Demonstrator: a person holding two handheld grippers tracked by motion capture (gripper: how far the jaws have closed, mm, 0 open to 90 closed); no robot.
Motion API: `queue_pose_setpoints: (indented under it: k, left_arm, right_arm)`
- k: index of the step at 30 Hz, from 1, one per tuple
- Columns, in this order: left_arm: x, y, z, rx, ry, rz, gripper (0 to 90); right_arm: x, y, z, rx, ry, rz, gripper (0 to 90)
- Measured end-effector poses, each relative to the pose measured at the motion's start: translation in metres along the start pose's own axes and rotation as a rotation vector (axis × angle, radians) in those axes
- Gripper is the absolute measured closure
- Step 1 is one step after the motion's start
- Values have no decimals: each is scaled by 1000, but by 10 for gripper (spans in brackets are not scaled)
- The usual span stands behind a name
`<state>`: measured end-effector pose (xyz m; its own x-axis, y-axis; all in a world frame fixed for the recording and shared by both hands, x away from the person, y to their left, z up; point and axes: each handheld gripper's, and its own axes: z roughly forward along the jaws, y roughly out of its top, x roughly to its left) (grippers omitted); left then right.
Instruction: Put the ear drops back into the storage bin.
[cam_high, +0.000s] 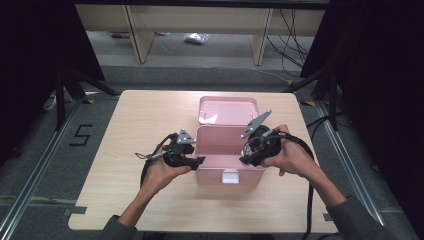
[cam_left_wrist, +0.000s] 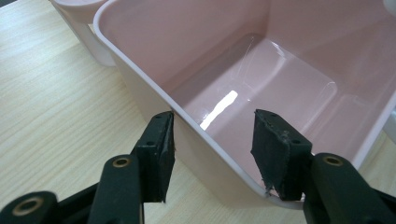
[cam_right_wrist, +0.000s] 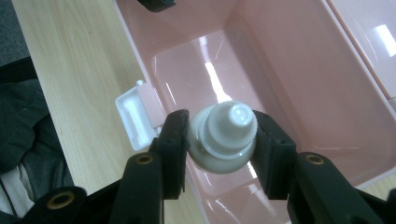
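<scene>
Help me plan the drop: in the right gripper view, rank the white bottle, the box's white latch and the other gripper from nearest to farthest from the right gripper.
1. White bottle, between its jaws.
2. White latch, on the pink box front wall.
3. Other gripper, at the top edge.

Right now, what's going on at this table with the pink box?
A person at a light wooden table works with a two-jaw gripper in each hand over an open pink plastic box, its lid folded back. The right gripper is shut on a small white ribbed-cap bottle, holding it above the box's empty interior. The left gripper is open, its jaws straddling the box's side wall, one inside and one outside.
</scene>
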<state>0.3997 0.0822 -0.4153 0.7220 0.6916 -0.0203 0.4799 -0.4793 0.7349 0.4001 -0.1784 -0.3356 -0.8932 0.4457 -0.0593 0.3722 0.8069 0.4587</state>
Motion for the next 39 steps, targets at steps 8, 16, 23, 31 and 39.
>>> queue_pose_setpoints:
  k: [8, 16, 23, 31, 39]
  left_arm:
    - [0, 0, 0, 0, -1, -3, 487]
    - [0, 0, 0, 1, -2, -1, 487]
    - [1, 0, 0, 0, -4, -4, 487]
    - [1, 0, 0, 0, -4, -5, 486]
    - [1, 0, 0, 0, -3, -5, 486]
  right_arm:
    - [-6, 1, 5, 29, -3, 15, 603]
    - [-12, 3, 16, 65, 2, 2, 603]
    - [-15, 5, 29, 113, 6, 11, 603]
    - [-19, 7, 43, 139, 7, 0, 603]
    - [-22, 6, 53, 173, 25, 7, 603]
